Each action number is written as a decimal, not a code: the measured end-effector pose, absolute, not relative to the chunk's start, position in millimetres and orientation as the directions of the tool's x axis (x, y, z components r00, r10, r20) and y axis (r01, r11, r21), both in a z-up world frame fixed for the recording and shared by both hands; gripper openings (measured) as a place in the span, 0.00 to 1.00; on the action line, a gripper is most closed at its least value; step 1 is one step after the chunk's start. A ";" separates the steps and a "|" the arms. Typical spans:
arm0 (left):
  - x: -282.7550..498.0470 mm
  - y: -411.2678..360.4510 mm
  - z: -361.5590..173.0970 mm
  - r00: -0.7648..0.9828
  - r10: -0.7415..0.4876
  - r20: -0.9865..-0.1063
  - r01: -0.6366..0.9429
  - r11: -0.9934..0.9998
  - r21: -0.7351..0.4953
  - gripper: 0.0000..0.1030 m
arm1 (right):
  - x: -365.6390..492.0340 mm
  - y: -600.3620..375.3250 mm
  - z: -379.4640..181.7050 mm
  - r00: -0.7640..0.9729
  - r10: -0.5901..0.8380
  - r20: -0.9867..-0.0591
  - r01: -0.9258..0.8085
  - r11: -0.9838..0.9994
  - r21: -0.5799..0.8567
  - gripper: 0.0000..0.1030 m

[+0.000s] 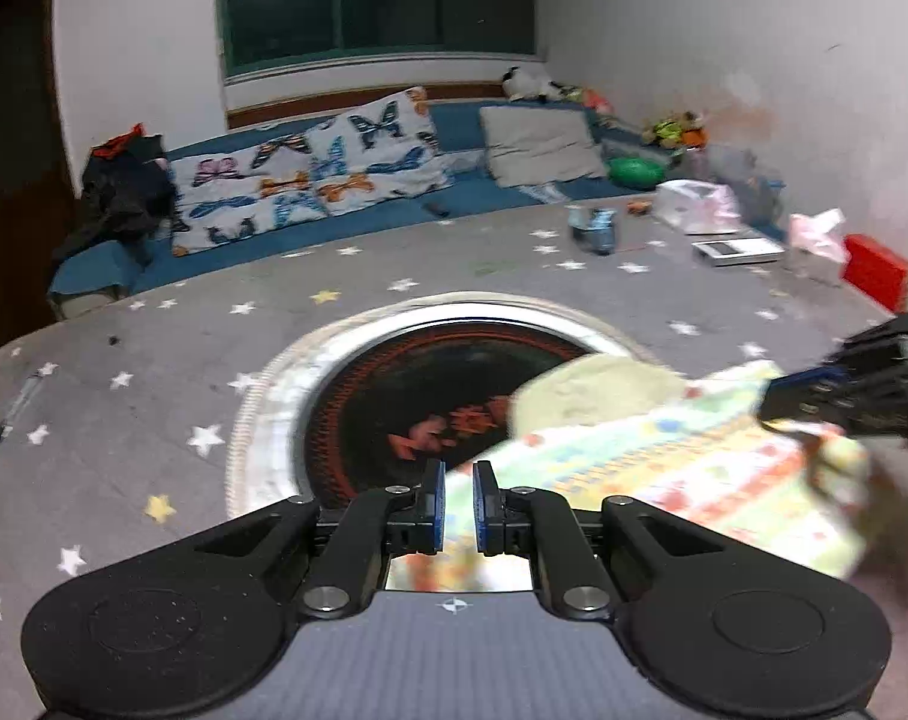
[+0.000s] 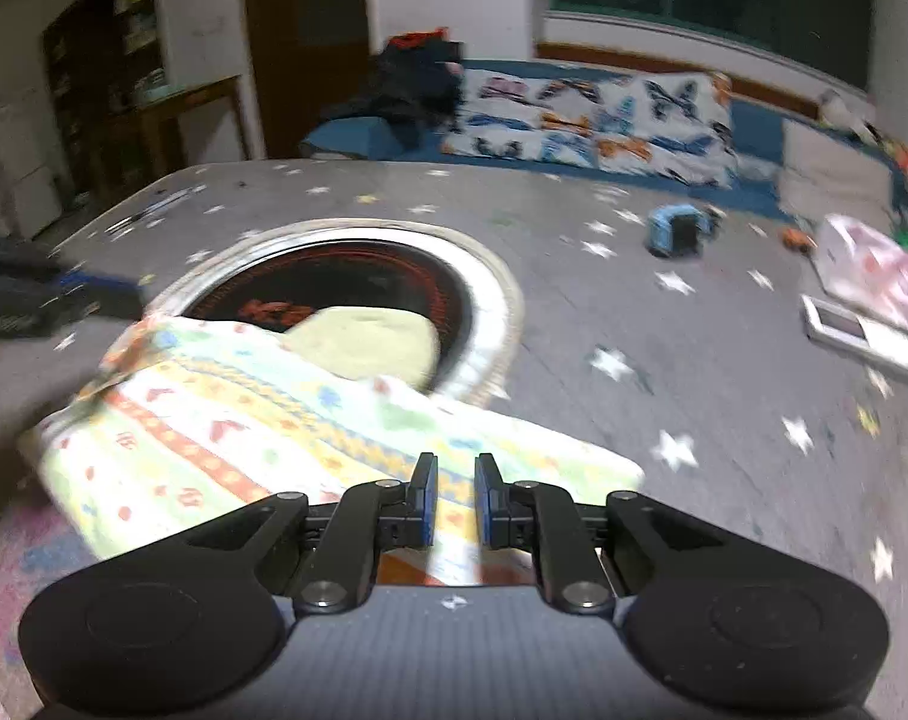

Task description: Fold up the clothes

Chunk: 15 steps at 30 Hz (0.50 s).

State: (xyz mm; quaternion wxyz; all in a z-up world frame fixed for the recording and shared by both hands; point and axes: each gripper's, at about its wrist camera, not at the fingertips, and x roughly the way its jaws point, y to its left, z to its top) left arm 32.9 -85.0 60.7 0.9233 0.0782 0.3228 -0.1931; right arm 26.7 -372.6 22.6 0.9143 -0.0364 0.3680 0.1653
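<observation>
So the thing to fold is a small, soft cotton garment, pale with coloured stripes and little printed shapes and a plain yellow-green lining (image 2: 262, 420). It's lying on the grey star-print table cover (image 2: 694, 324), half draped over the round black-and-red hotplate with the silver rim (image 2: 490, 300) set into the table.

The right gripper (image 2: 454, 501) hangs right over the near edge of the cloth, fingers a narrow gap apart with the fabric showing under them; they don't look pinched on anything. The left gripper (image 1: 459, 507) is over the garment's other end, also just a slit apart, nothing clamped as far as I can see. In the left wrist view the right gripper comes in from the right side.

My guess is this thing is super light and floppy, zero stiffness, so it'll sag and bunch if you grab it mid-panel. I'd take it at the two near corners or along the hem, one gripper each. It's not fragile, and probably not slippery either.
</observation>
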 end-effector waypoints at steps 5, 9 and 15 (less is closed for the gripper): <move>16.1 -97.9 53.3 0.685 -0.347 -0.640 0.453 0.891 0.003 0.11 | 36.1 -385.9 14.0 0.675 0.248 -0.694 -0.280 0.957 0.070 0.12; 16.3 -102.6 41.6 0.673 -0.325 -0.664 0.444 0.896 0.012 0.11 | 42.0 -386.7 15.0 0.681 0.257 -0.686 -0.282 0.956 0.078 0.16; 17.7 -96.5 35.9 0.666 -0.319 -0.675 0.432 0.902 0.000 0.12 | 31.7 -390.1 15.5 0.681 0.247 -0.690 -0.287 0.956 0.059 0.38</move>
